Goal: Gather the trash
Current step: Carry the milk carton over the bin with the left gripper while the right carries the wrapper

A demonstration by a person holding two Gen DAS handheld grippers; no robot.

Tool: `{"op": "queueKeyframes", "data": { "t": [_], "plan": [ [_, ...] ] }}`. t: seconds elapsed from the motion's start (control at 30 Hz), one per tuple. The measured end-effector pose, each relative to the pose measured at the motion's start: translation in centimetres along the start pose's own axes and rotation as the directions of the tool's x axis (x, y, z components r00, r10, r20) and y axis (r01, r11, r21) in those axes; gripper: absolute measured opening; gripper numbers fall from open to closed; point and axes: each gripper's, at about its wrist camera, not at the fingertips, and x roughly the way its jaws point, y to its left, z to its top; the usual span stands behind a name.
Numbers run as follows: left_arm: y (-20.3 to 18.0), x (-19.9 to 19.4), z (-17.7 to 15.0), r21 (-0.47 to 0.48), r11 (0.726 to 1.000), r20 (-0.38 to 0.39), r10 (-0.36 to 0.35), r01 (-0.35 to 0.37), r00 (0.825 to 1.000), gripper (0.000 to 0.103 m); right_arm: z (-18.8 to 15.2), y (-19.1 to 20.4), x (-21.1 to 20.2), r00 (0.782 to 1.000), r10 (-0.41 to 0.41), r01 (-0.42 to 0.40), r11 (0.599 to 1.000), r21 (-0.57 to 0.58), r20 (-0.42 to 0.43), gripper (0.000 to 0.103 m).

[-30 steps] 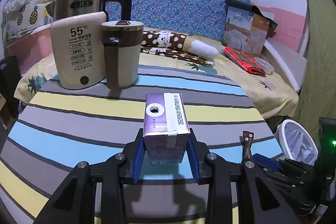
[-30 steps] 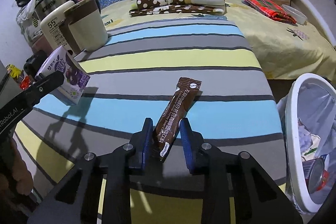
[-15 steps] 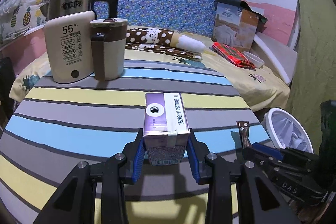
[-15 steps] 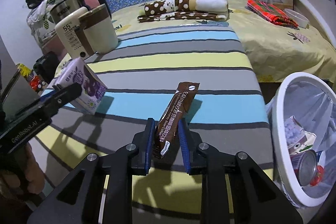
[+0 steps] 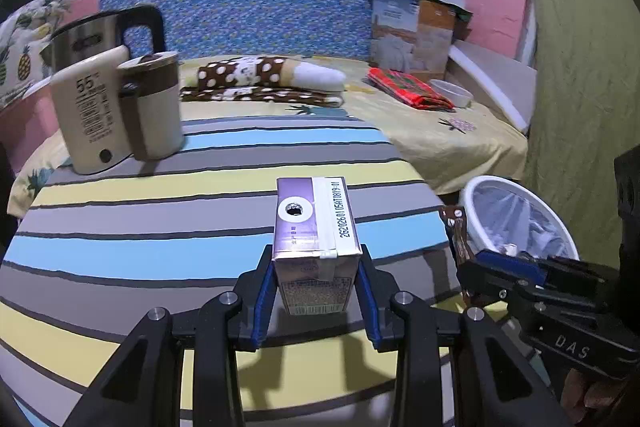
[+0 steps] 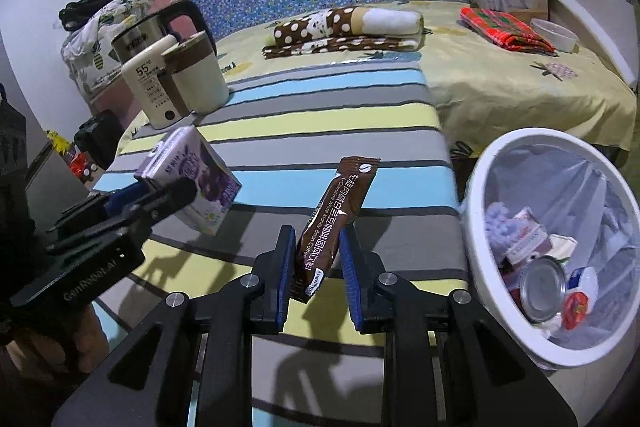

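Observation:
My left gripper point(image 5: 314, 279) is shut on a purple drink carton point(image 5: 313, 241) and holds it above the striped table point(image 5: 160, 227); the carton also shows in the right wrist view point(image 6: 192, 179). My right gripper point(image 6: 318, 259) is shut on a brown coffee sachet point(image 6: 336, 223), held upright above the table's right edge; the sachet also shows in the left wrist view point(image 5: 458, 235). A white trash bin point(image 6: 480, 179) with a clear liner stands on the floor to the right, holding a can and wrappers; it also shows in the left wrist view point(image 5: 480, 187).
A cream kettle point(image 5: 92, 115), a steel kettle point(image 5: 84, 39) and a brown-and-cream mug point(image 5: 156, 107) stand at the table's back left. Behind is a bed point(image 5: 440, 131) with a dotted roll, red cloth and a box.
Both grippers have moved right toward the bin with their loads still held. The bin now looms larger in both views.

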Motion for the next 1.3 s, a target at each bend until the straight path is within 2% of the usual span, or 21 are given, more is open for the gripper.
{"op": "queueKeyframes", "data": {
  "t": [0.5,0.9,1.3],
  "plan": [
    [-7.1,0.0,0.6,0.064,0.993,-0.006,-0.098,0.099,0.995,0.037,-0.4,-4.9,-3.2,0.996,-0.068,0.062,0.994,0.086,0.061,0.025],
    [-12.5,1.2,1.4,0.119,0.975,-0.028,-0.184,0.186,0.983,0.037,-1.6,-9.5,-5.7,0.983,-0.156,0.137,0.973,0.186,0.093,0.025],
    [-16.1,2.5,2.1,0.143,0.957,-0.044,-0.251,0.254,0.967,0.037,-2.5,-12.6,-6.7,0.976,-0.195,0.167,0.956,0.243,0.095,0.025]
  ]
}}
